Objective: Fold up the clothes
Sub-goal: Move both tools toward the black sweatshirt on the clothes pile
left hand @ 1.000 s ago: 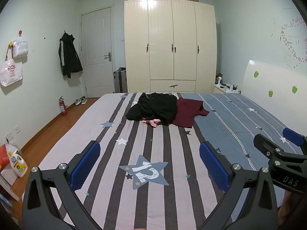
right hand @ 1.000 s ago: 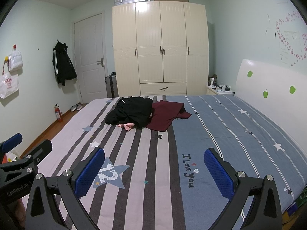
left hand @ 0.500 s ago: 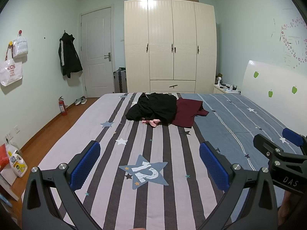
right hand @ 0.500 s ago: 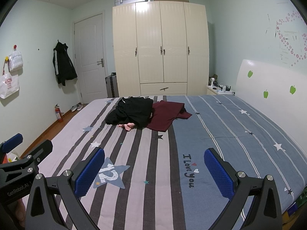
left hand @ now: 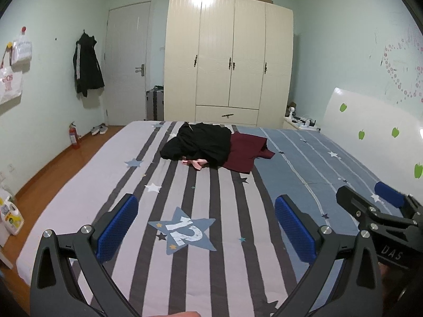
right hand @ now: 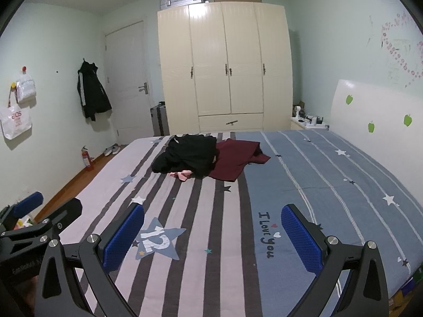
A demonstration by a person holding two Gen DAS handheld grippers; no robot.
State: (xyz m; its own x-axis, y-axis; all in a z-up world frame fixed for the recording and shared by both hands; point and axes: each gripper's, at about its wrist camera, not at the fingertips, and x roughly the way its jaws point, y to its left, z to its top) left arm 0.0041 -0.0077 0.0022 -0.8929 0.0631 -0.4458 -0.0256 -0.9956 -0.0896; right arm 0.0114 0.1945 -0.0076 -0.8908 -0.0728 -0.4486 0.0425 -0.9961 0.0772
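Pink garment [left hand: 196, 163] lying mostly buried under the black garment [left hand: 201, 144], maroon garment [left hand: 244, 153] partly covered by it too, right claw [left hand: 370, 200] running off the left wrist view's edge, items on the nightstand [left hand: 301, 122] looking too small to identify

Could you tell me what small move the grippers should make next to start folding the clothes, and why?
Probably carry both forward toward the far end of the bed. The left gripper and right gripper are open and hold nothing, while the black garment, heaped partly over the maroon garment, lies well beyond their fingers.
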